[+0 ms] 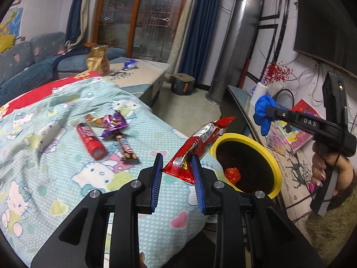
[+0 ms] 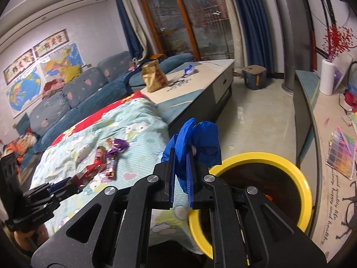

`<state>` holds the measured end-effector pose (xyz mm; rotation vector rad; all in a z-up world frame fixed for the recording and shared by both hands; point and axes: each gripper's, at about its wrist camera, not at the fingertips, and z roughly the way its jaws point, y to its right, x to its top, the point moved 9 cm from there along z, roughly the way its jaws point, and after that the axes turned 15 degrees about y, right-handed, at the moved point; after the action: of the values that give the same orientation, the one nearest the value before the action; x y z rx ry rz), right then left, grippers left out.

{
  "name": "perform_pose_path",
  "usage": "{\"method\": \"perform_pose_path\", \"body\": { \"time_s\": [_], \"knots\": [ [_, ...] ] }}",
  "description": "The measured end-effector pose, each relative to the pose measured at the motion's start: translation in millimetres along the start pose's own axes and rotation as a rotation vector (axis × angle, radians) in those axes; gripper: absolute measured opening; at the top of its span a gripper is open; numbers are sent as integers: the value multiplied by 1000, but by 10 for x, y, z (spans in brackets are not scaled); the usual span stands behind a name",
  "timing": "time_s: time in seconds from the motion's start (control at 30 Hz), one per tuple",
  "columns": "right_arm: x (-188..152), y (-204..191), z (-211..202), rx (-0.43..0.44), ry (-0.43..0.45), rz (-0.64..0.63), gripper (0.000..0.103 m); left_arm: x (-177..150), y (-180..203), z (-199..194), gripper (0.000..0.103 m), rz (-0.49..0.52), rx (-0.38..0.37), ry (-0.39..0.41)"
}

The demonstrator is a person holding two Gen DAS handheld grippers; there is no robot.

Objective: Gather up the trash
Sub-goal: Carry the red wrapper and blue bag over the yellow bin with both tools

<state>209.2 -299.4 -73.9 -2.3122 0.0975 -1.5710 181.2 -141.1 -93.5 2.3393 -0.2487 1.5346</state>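
Observation:
My left gripper is shut on a red snack wrapper, which sticks up and to the right, just left of a yellow-rimmed bin. A crumpled red piece lies inside the bin. My right gripper is shut on a crumpled blue bag, beside the bin's rim; the left wrist view shows it above the bin's far side. A red tube, a purple wrapper and a brown candy bar lie on the cartoon-cat blanket.
Beyond the blanket a low table carries a gold bag and a small blue wrapper. A blue sofa runs along the left wall. To the right of the bin runs a long cabinet bearing books.

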Motion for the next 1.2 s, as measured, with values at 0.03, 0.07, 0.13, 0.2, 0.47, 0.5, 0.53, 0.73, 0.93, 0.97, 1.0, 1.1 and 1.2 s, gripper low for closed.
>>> {"method": "perform_pose_path", "body": {
  "time_s": [0.03,0.07,0.13,0.2,0.47,0.5,0.53,0.73,0.93,0.97,1.0,1.1,1.2],
  "knots": [
    [2,42,4,-7,-2,3,5,-9,38,16,25,6,-6,-2],
    [2,91,4,-16,-3,8,5,-22,82,33,25,14,-12,-6],
    [-1,176,-2,-29,-7,22,5,-37,151,63,25,25,-24,-11],
    [-14,234,-15,-37,-9,31,5,-54,226,93,25,37,-35,-16],
    [-28,517,-9,-69,-22,58,6,-149,485,213,25,83,-77,-42],
    [-29,549,-12,-74,-21,60,5,-173,529,236,25,90,-84,-48],
    [-34,590,-12,-81,-23,64,5,-188,559,255,25,95,-89,-52],
    [-70,770,-31,-112,-29,84,6,-320,789,351,25,141,-126,-84],
    [-127,944,-22,-137,-43,106,6,-458,1014,465,25,178,-162,-115],
    [-134,967,-24,-139,-44,108,6,-476,1049,489,25,183,-168,-120],
    [-145,987,-20,-140,-46,112,6,-495,1086,512,25,189,-174,-124],
    [-178,1047,-10,-146,-53,121,6,-533,1193,570,25,206,-196,-132],
    [-213,1102,4,-151,-61,132,6,-586,1304,632,25,223,-217,-142]
  ]
}}
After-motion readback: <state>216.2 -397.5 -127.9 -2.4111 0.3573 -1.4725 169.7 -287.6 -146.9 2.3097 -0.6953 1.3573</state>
